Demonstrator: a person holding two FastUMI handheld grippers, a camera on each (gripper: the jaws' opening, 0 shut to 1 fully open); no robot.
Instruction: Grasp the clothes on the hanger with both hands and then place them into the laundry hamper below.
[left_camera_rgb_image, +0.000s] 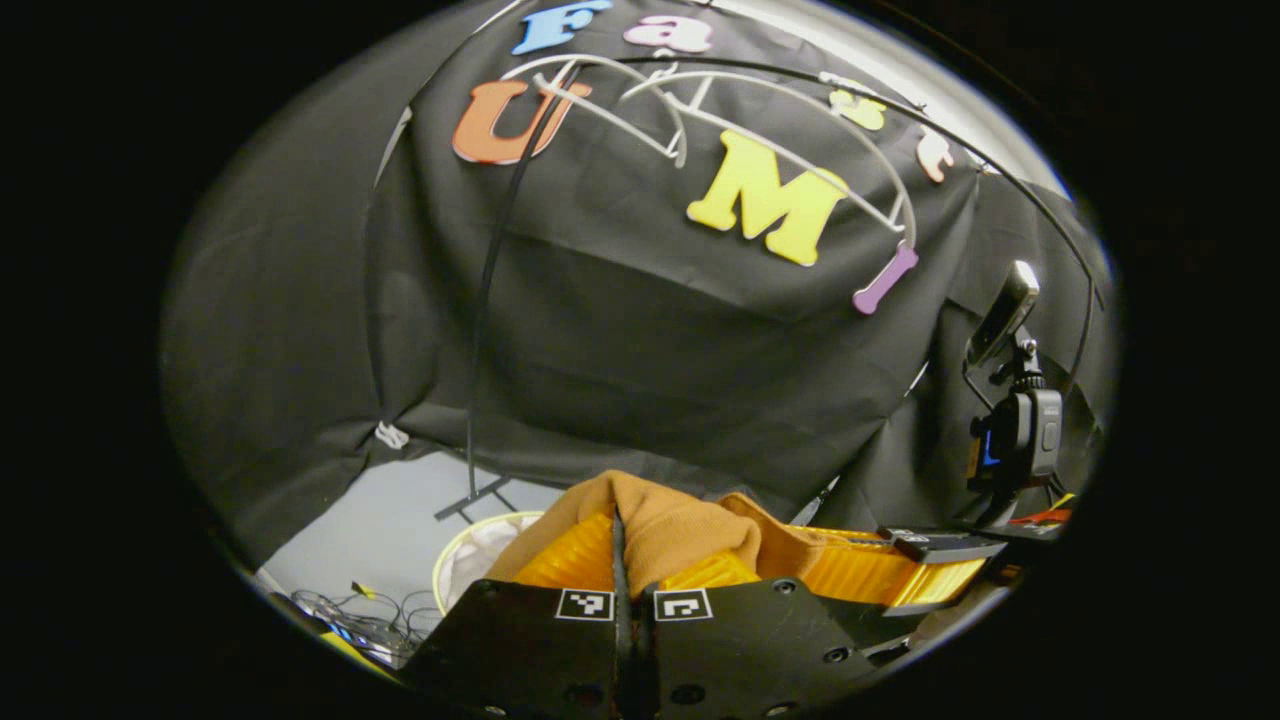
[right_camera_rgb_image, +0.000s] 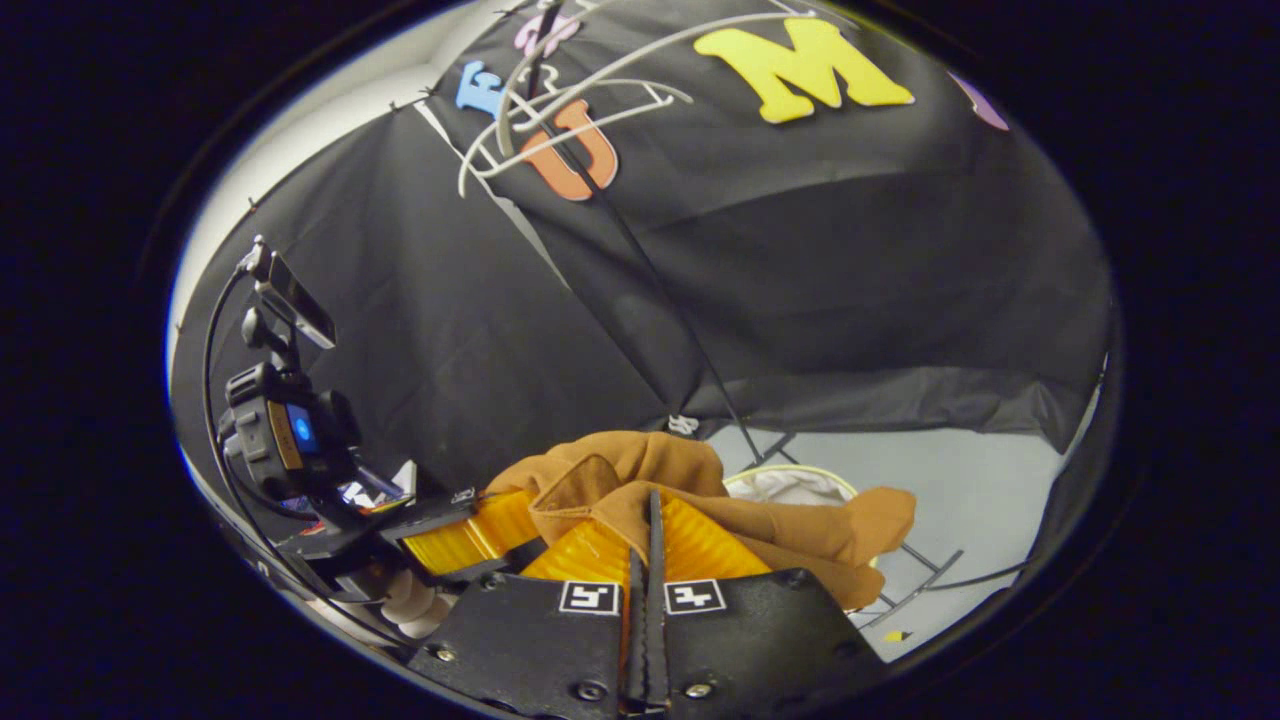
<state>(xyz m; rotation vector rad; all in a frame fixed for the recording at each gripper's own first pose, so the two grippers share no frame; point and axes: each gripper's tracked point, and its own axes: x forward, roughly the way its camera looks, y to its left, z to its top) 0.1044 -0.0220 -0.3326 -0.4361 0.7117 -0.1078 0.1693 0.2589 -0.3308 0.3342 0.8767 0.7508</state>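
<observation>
Garment (right_camera_rgb_image: 640, 470) bunched above hamper rim (right_camera_rgb_image: 790, 474)

Black cloth wall (left_camera_rgb_image: 620, 330) above grey floor (left_camera_rgb_image: 390, 530).

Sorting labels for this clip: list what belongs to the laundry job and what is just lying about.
Job:
- brown garment
- white hangers
- laundry hamper
- left hand-held gripper
- right hand-held gripper

Lying about:
- cables on the floor
- black stand pole

Soft knit, smooth plastic

The brown garment (left_camera_rgb_image: 655, 520) is matt, soft knitted cloth. The white hangers (left_camera_rgb_image: 650, 110) look like smooth plastic. The hamper (right_camera_rgb_image: 790, 487) is pale fabric. The rack pole (left_camera_rgb_image: 490, 290) looks like thin dark metal
</observation>
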